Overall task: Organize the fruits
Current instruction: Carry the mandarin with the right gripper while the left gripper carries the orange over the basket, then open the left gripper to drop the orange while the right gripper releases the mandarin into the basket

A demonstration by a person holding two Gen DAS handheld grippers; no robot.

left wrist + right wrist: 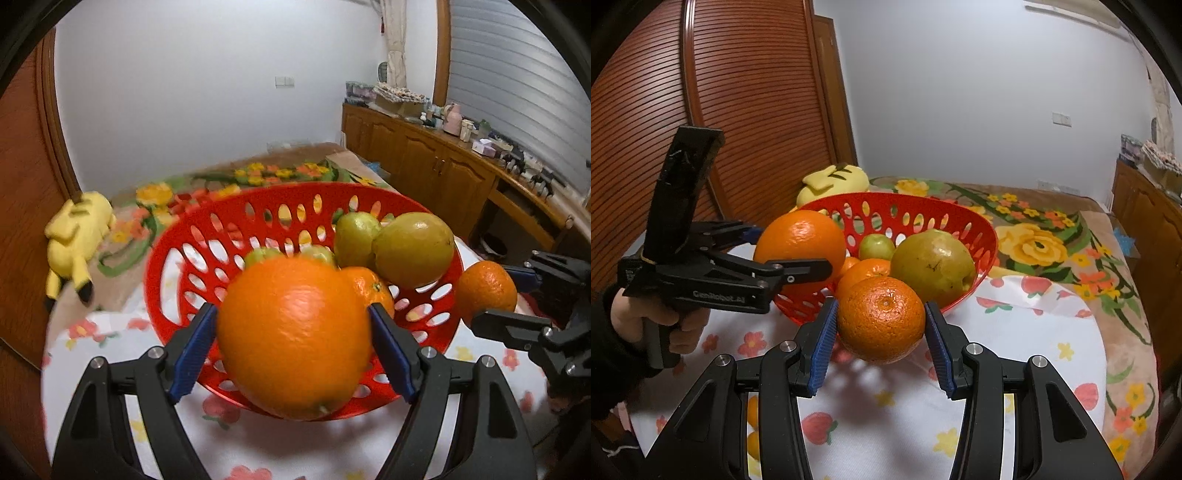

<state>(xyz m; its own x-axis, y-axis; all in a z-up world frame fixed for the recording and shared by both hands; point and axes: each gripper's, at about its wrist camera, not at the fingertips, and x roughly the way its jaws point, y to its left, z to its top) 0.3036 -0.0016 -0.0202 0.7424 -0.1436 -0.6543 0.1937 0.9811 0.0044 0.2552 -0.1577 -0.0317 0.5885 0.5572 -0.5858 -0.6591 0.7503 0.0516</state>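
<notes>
In your left wrist view, your left gripper [293, 343] has its jaws closed on a large orange [293, 338] at frame centre, in front of the red basket [177, 254]; pears [413, 249] lie in the basket's upper right. At the right edge, your right gripper [498, 295] clamps a smaller orange [485, 290].

In your right wrist view, that smaller orange [881, 319] sits low centre between the blue pads [823, 343], just before the basket [923, 206] on the flowered cloth [1015, 332]; your left gripper [798, 254] grips the large orange [799, 240] at centre left
</notes>
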